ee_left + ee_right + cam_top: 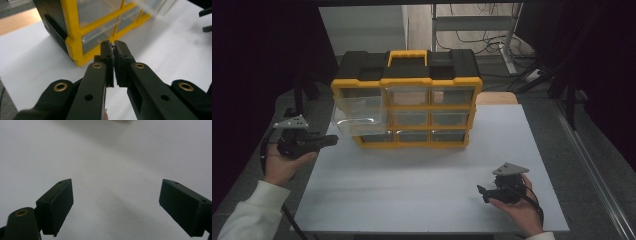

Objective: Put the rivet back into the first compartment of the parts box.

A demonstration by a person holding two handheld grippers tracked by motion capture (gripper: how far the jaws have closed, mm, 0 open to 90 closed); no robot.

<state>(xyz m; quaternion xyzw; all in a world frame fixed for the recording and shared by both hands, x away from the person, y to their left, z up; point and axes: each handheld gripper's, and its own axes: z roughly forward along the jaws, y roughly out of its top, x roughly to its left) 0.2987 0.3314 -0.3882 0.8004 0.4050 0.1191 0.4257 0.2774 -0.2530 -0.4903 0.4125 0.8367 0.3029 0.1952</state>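
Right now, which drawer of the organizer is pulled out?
The large clear drawer at the left of the yellow organizer sticks out toward the left gripper; the six small drawers sit flush.

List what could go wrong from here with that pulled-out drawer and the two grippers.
1. The clear drawer juts well out of the organizer at its left; a nudge might pull it free or tip the case.
2. The left gripper sits shut, close below that drawer; it would have to open before gripping, and could bump it.
3. The right gripper rests open, far off, so it likely cannot brace the case quickly.
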